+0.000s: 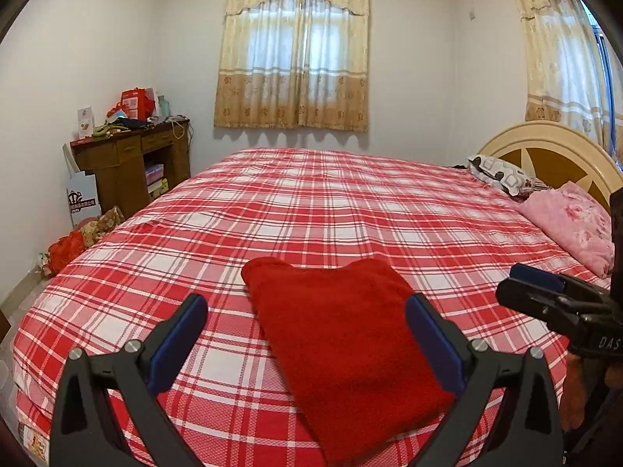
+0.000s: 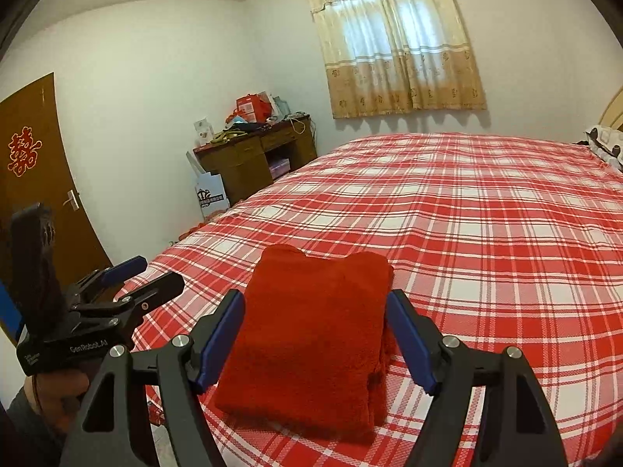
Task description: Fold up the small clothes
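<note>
A red fleece garment lies folded into a thick rectangle near the front edge of the bed; it also shows in the right wrist view. My left gripper is open, its jaws wide apart above the garment and empty. My right gripper is open too, hovering just before the folded stack, holding nothing. The right gripper shows at the right edge of the left wrist view, and the left gripper shows at the left of the right wrist view.
The bed has a red and white plaid sheet. A pink folded blanket and a patterned pillow lie by the headboard. A cluttered wooden desk stands at the far left wall. A brown door is at left.
</note>
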`<control>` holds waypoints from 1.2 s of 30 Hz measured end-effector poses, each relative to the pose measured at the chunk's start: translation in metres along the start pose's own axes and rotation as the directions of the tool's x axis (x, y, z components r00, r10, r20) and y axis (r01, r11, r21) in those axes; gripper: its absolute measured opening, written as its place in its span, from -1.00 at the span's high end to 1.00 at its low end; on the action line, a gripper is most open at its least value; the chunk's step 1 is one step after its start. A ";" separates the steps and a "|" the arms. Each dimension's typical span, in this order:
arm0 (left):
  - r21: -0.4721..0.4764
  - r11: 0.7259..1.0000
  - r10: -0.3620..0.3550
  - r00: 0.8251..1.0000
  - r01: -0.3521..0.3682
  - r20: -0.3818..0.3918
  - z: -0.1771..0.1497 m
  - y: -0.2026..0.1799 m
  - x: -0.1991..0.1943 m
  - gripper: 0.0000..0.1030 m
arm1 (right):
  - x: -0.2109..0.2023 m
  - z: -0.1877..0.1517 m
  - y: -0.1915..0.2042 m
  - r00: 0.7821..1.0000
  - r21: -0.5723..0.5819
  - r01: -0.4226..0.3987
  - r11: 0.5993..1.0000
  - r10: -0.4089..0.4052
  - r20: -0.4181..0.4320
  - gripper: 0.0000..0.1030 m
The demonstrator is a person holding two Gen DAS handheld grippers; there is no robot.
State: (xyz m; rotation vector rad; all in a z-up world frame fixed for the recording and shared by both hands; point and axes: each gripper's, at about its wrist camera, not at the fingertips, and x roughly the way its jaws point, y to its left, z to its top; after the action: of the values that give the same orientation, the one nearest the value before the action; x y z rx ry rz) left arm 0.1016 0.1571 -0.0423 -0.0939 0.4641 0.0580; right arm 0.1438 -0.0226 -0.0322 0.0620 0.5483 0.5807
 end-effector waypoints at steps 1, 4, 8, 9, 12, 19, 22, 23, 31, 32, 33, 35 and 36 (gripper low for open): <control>0.001 1.000 0.000 1.000 0.000 0.000 -0.001 0.000 0.000 -1.00 | 0.000 0.000 -0.001 1.000 0.005 0.001 1.000 -0.001 -0.001 -0.47; 0.007 1.000 -0.001 1.000 0.001 -0.003 -0.003 -0.003 0.000 -1.00 | -0.002 -0.001 -0.002 1.000 0.018 0.003 1.000 -0.003 -0.003 -0.47; 0.011 1.000 -0.002 1.000 0.002 -0.001 -0.004 -0.006 -0.002 -1.00 | -0.005 -0.002 -0.003 1.000 0.027 0.004 1.000 -0.004 0.000 -0.47; 0.011 1.000 -0.003 1.000 0.003 0.000 -0.004 -0.006 -0.002 -1.00 | -0.005 -0.002 -0.003 1.000 0.028 0.005 1.000 -0.005 0.001 -0.47; 0.010 1.000 -0.004 1.000 0.004 0.000 -0.004 -0.006 -0.002 -1.00 | -0.005 -0.002 -0.003 1.000 0.029 0.003 1.000 -0.003 0.003 -0.47; 0.013 1.000 -0.002 1.000 0.002 -0.006 -0.004 -0.006 -0.001 -1.00 | -0.006 -0.002 -0.004 1.000 0.033 0.002 0.999 -0.002 0.000 -0.47; 0.012 1.000 -0.003 1.000 0.003 -0.008 -0.004 -0.007 0.000 -1.00 | -0.006 -0.002 -0.004 1.000 0.038 -0.004 0.999 0.004 0.002 -0.47; 0.012 1.000 -0.003 1.000 0.004 -0.009 -0.004 -0.007 0.000 -1.00 | -0.007 -0.002 -0.004 1.000 0.037 -0.004 0.999 0.004 0.003 -0.47; 0.018 1.000 -0.002 1.000 0.002 -0.012 -0.005 -0.008 0.001 -1.00 | -0.007 -0.001 -0.003 1.000 0.041 -0.003 0.999 0.002 0.005 -0.47; 0.019 1.000 -0.002 1.000 0.002 -0.012 -0.005 -0.008 0.002 -1.00 | -0.007 -0.001 -0.003 1.000 0.042 -0.003 0.999 0.003 0.009 -0.47; 0.020 1.000 0.000 1.000 0.001 -0.013 -0.005 -0.008 0.002 -1.00 | -0.007 -0.001 -0.003 1.000 0.043 -0.004 0.999 0.003 0.012 -0.47; 0.025 1.000 0.000 1.000 0.000 -0.019 -0.006 -0.009 0.003 -1.00 | -0.008 -0.001 -0.004 1.000 0.045 -0.003 0.999 0.002 0.019 -0.47; 0.027 1.000 0.003 1.000 -0.002 -0.022 -0.006 -0.009 0.004 -1.00 | -0.007 -0.001 -0.005 1.000 0.046 -0.003 0.999 0.002 0.021 -0.47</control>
State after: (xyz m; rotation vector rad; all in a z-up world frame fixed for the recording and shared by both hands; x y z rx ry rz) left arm 0.1027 0.1480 -0.0490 -0.0673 0.4867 0.0530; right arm 0.1402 -0.0306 -0.0308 0.1123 0.5415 0.5689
